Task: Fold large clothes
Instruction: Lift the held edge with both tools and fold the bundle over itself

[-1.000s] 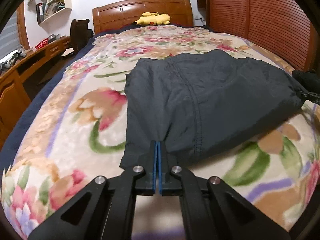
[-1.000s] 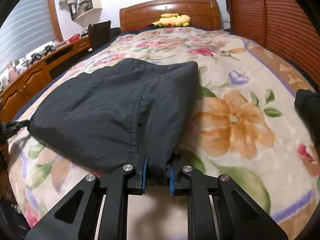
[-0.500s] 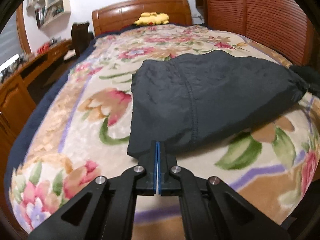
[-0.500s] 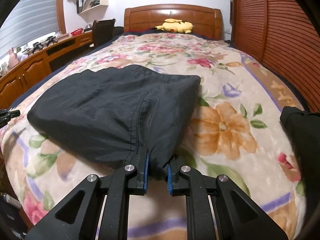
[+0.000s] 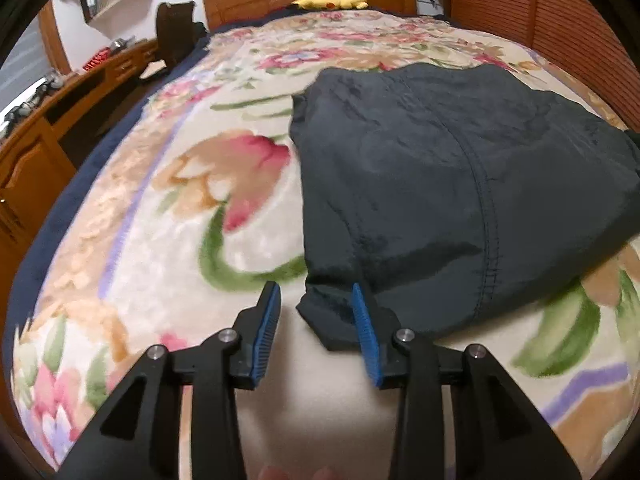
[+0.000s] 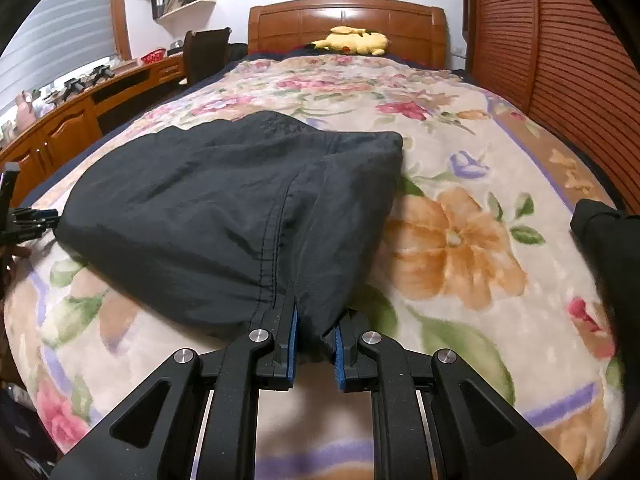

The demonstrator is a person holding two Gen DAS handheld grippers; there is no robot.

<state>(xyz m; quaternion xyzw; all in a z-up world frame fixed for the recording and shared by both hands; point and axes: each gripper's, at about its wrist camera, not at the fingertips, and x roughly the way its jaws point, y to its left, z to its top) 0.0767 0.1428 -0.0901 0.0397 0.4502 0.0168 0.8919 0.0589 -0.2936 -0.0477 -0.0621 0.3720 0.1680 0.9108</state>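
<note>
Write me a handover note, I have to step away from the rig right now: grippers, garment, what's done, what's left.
Left gripper: jaws open, the near-left corner of the dark garment lies loose between them.
Right gripper: jaws shut on the garment's near-right edge.
The garment lies folded on the floral blanket, mid-bed.
Done: at least one fold, laid down flat.
Left: release the right side, smooth it out, probably fold once more.
</note>
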